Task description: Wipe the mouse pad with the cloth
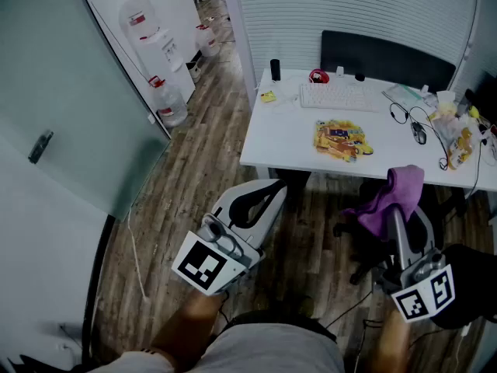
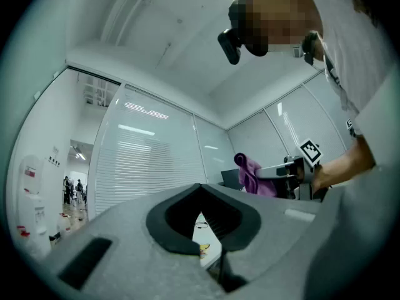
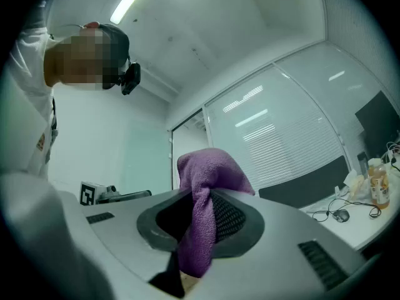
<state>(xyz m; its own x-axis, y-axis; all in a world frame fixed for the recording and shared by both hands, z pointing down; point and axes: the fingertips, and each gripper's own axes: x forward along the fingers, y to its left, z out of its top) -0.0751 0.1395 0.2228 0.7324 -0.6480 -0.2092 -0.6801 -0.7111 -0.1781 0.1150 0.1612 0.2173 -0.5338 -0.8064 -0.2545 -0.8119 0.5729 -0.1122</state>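
Head view: left gripper (image 1: pixel 272 194) at lower centre, jaws together, nothing between them. Right gripper (image 1: pixel 397 214) at lower right, jaws clamped on purple cloth (image 1: pixel 392 191); cloth bunched, top bulging above jaw tips, tail hanging below. Both grippers held over wood floor (image 1: pixel 202 177), short of white desk (image 1: pixel 283 142). On desk: keyboard (image 1: pixel 338 97), mouse (image 1: pixel 419 133) with cable, yellow printed flat item (image 1: pixel 342 140) near front edge; whether it is mouse pad, cannot tell. Cloth apart from desk items. Water dispenser (image 1: pixel 159 49) at upper left.
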